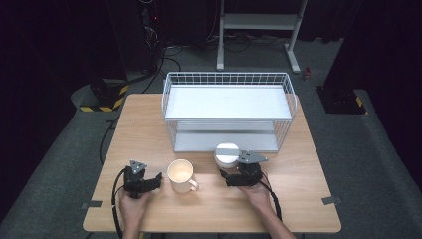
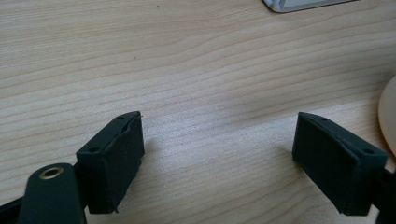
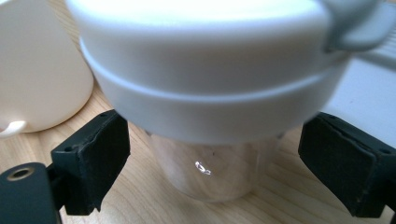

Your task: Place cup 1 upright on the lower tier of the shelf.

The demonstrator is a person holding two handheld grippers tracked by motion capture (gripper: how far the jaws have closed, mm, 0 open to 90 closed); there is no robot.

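Right hand-held gripper (image 3: pixel 212 163) straddles the lidded clear cup (image 3: pixel 212 116) on the table (image 1: pixel 298 189), jaws apart, not gripping yet. Closing on the smooth tapered wall could tip it toward the mug (image 1: pixel 181 176). Left hand-held gripper (image 2: pixel 217 158) rests released.

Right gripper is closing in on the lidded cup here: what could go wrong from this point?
1. The right gripper stands open around the clear plastic cup with the wide white lid. Its fingers sit low, under the overhanging lid; a squeeze there might tip the top-heavy cup.
2. The cream ceramic mug stands close beside the cup; a sideways swing could knock it.
3. The white wire basket rack is just behind; a push forward could drive the cup into it.
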